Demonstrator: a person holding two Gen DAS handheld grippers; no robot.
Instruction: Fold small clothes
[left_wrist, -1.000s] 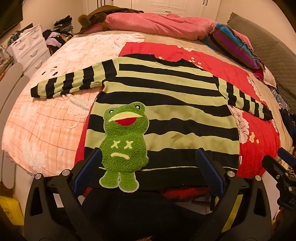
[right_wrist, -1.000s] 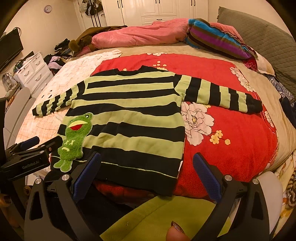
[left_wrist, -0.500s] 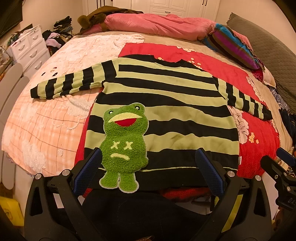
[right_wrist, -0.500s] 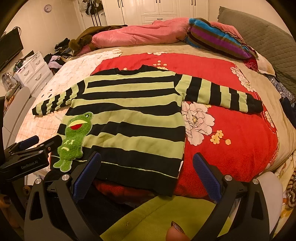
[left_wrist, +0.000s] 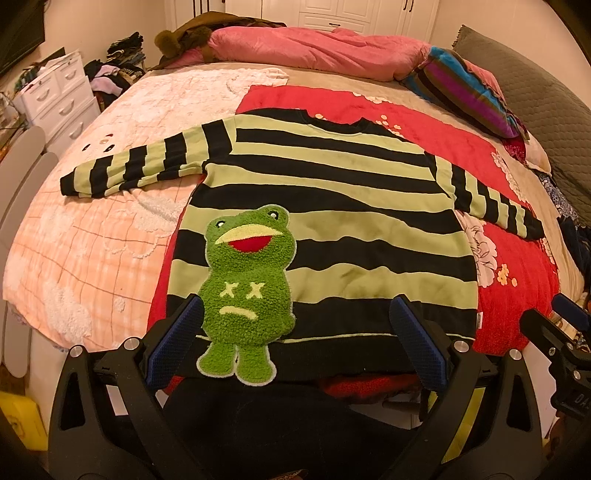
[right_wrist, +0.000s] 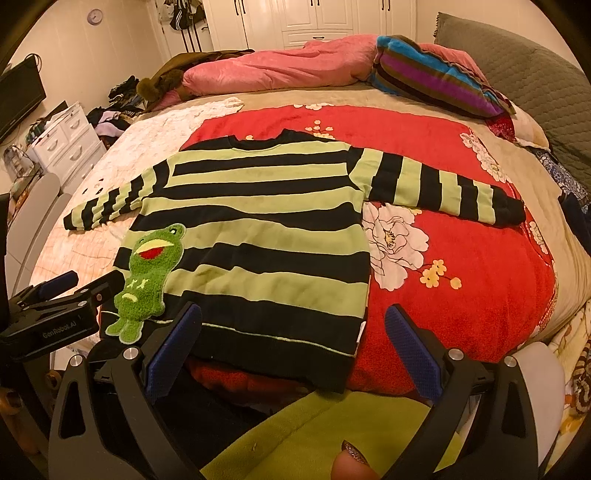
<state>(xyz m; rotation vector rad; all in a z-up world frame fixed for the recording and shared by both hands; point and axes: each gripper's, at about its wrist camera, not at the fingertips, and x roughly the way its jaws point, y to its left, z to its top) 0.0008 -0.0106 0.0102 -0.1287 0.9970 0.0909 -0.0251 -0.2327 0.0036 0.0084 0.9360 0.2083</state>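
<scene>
Left wrist view: the striped sweater (left_wrist: 325, 206) lies flat and face up on the red blanket (left_wrist: 517, 302), sleeves spread, hem at the near bed edge. The left gripper (left_wrist: 295, 336) and right gripper (right_wrist: 291, 336) both hover spread wide, holding nothing. The knit looks soft, light and limp, probably thicker at the frog patch (left_wrist: 245, 291); a sleeve cuff or hem corner seems the best grip. Since a second ago, almost nothing has shifted.
</scene>
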